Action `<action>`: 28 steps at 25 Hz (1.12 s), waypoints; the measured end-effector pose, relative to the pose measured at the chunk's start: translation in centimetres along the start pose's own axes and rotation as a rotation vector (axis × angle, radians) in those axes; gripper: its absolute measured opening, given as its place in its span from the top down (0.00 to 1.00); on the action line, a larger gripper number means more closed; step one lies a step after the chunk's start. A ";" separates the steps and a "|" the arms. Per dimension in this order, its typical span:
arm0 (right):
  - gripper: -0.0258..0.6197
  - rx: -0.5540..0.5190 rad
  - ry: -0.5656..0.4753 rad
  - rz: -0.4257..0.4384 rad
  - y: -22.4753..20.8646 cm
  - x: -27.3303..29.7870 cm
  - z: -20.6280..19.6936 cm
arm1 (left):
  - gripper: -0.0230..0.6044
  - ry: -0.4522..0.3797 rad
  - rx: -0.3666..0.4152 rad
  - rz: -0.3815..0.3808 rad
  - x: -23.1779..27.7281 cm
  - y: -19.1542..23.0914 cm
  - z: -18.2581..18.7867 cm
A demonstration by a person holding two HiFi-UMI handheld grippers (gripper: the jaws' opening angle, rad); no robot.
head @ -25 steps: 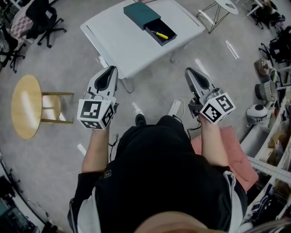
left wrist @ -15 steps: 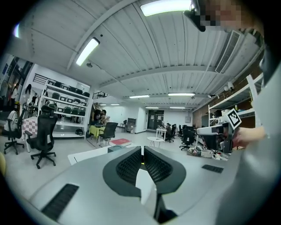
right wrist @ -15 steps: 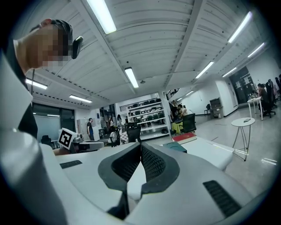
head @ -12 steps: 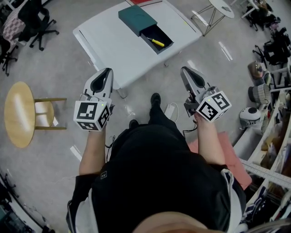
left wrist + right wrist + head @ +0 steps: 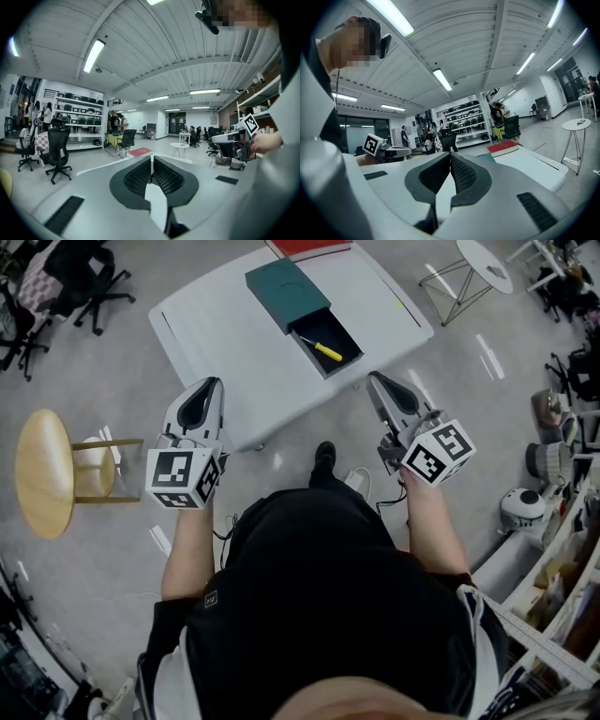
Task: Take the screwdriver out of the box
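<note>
A dark green box [image 5: 289, 292] lies on the white table [image 5: 234, 334], its drawer [image 5: 326, 341] pulled out toward me. A yellow-handled screwdriver [image 5: 324, 350] lies inside the drawer. My left gripper [image 5: 208, 383] is held up short of the table's near edge, jaws shut and empty. My right gripper [image 5: 372, 382] is level with it on the right, just off the table's near corner below the drawer, also shut and empty. Both gripper views point level across the room. The right gripper view shows the table top [image 5: 534, 161] past the jaws.
A red book [image 5: 309, 247] lies at the table's far edge. A round wooden stool [image 5: 45, 472] stands to my left. Office chairs [image 5: 66, 282] are at the far left, a round wire-legged side table [image 5: 469, 268] far right, and shelves with clutter [image 5: 553, 465] along the right.
I have walked closer to the table. It and the box now sit lower and larger in the head view. Both grippers stay shut and raised.
</note>
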State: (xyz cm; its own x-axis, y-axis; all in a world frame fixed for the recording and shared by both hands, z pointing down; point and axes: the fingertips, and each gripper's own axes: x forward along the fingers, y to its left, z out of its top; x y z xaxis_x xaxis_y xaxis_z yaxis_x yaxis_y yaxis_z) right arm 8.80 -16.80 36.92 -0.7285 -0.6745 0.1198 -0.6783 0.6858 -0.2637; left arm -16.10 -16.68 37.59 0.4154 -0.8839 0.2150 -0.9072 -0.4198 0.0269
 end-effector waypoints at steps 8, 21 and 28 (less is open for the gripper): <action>0.91 0.041 0.029 0.067 -10.4 1.1 2.2 | 0.91 0.019 0.030 0.068 8.7 -3.6 2.9; 0.91 0.003 0.199 0.094 -16.1 7.7 0.6 | 0.91 0.043 0.017 0.145 13.3 -1.5 2.8; 0.91 -0.009 0.306 0.124 -14.6 12.3 -1.0 | 0.91 0.035 -0.006 0.108 14.6 1.7 2.2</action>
State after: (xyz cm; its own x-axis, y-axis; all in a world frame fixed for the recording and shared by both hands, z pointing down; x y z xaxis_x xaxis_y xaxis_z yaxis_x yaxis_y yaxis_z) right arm 9.68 -34.83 43.21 -0.7998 -0.4729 0.3696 -0.5822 0.7610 -0.2862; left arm -11.47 -30.78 38.67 0.3123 -0.9163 0.2506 -0.9471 -0.3207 0.0075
